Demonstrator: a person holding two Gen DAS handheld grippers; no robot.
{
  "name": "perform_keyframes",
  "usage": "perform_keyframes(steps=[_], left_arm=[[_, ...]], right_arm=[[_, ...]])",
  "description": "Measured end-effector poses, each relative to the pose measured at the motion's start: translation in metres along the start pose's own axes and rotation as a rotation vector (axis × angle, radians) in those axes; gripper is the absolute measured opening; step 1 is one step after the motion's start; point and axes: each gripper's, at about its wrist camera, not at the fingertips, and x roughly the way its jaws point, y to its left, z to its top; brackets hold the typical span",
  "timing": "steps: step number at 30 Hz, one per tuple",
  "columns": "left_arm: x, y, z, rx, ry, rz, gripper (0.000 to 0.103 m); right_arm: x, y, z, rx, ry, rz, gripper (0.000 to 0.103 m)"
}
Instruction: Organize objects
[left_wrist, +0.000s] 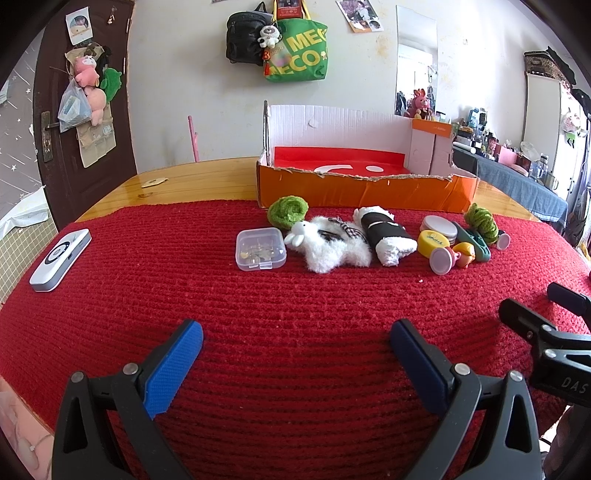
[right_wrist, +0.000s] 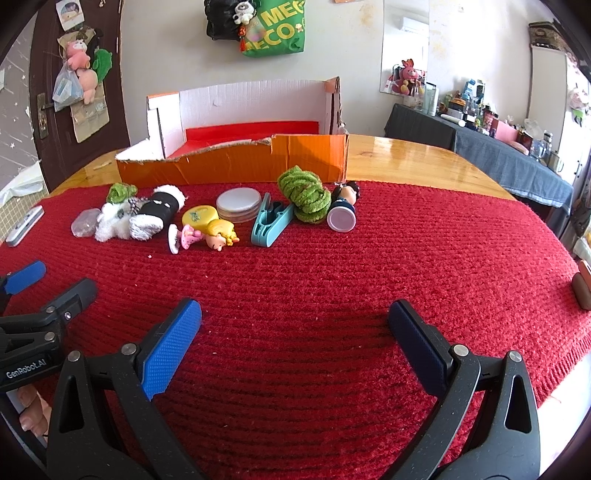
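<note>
A row of small objects lies on the red knitted mat in front of an orange cardboard box with a red floor. From the left: a clear plastic case, a white plush sheep, a black-and-white plush, a yellow lid, a round tin, a blonde doll figure, a teal clip, green yarn bundles, a dark-haired figure. My left gripper and right gripper hover open over bare mat, well short of the row.
A white remote-like device lies at the mat's left edge. The wooden table shows beyond the mat. A brown object sits at the mat's right edge. Bags hang on the back wall; a cluttered side table stands at right.
</note>
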Motion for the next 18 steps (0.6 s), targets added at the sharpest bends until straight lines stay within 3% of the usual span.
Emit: perform_keyframes(steps=[11,18], left_arm=[[-0.006,0.015,0.025,-0.027,0.007,-0.012,0.103],[0.010,0.031,0.050,-0.013,0.178,-0.086,0.103]], right_arm=[[-0.027,-0.016,0.036,-0.002,-0.088,-0.023,0.103],[0.001,-0.041,0.067,0.004,0.000,-0.030,0.103]])
